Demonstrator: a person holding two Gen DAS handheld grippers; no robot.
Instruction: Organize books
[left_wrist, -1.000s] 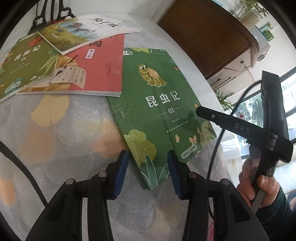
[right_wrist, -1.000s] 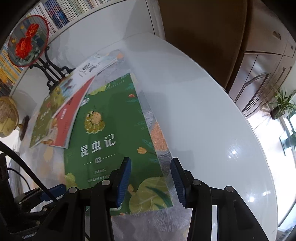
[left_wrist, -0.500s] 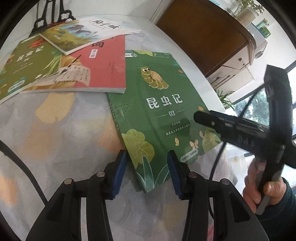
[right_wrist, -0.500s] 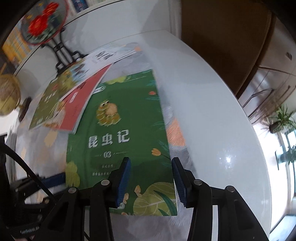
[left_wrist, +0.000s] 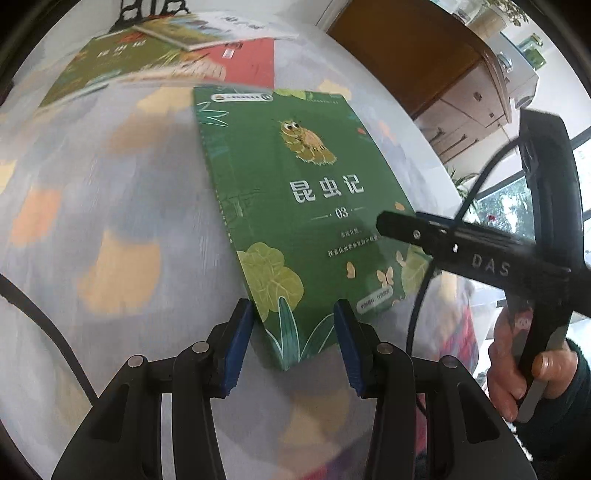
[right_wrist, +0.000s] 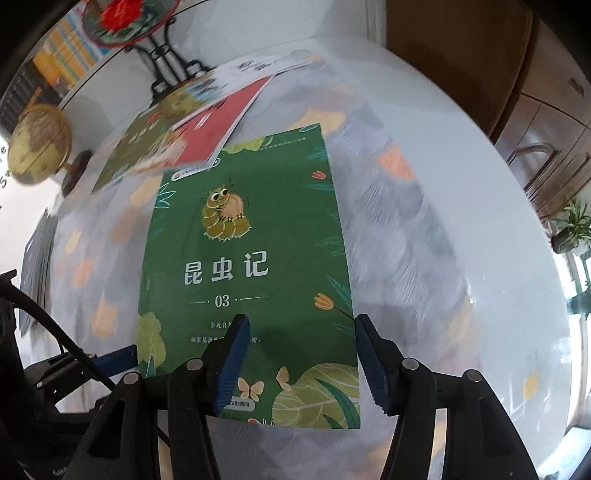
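Left wrist view, left hand-held gripper (left_wrist: 293, 341) agape around green book (left_wrist: 295, 206) corner, right hand-held gripper (right_wrist: 301, 363) agape, empty.

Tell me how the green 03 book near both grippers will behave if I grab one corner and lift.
The green book looks like a thin paperback, so it will probably sag from a corner grip. Its glossy-looking cover lies flat on the patterned tablecloth, so it may slide before a finger gets under. Likely light.
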